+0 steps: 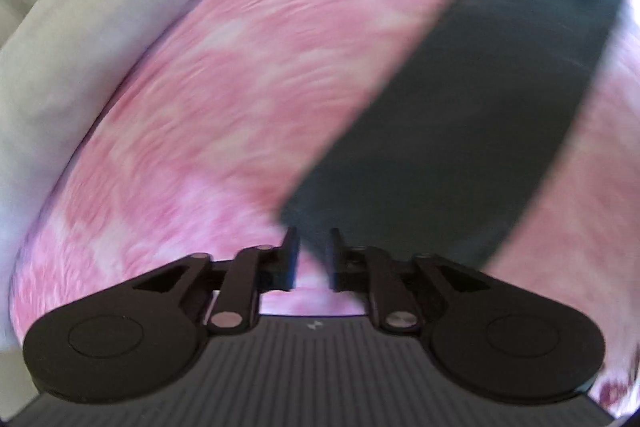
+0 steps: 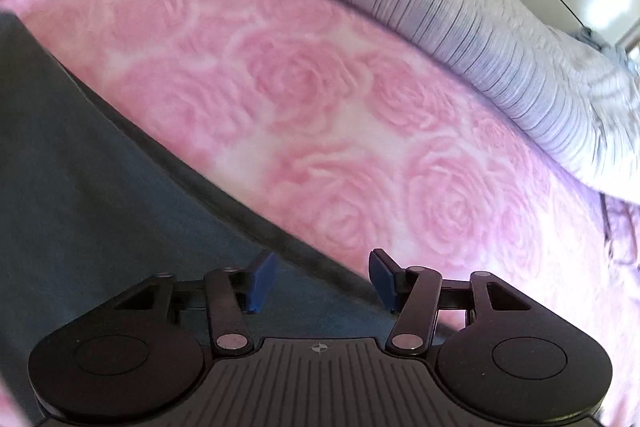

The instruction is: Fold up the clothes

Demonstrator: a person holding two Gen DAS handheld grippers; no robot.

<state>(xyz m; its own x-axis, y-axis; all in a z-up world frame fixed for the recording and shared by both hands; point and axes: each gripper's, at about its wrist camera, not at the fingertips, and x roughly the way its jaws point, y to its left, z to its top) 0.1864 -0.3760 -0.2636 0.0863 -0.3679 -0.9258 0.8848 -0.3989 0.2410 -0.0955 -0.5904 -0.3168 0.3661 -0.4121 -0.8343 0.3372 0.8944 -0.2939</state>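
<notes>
While the dark garment [image 1: 460, 131] lies as a long flat band on the pink blanket [image 1: 240, 87], folding looks partly done, with more folds likely left

From the left wrist view, blurred throughout, the left gripper [image 1: 312, 255] has its jaws slightly apart with nothing pinched, the garment's near end just beyond them and its far end cut off at top right; from the right wrist view, the right gripper [image 2: 322, 281] stands wide apart and empty over the garment [image 2: 100, 187] edge, which fills the near left, while the cloth's full shape, layers and a grey pillow [image 2: 480, 47] beyond stay partly out of frame
</notes>
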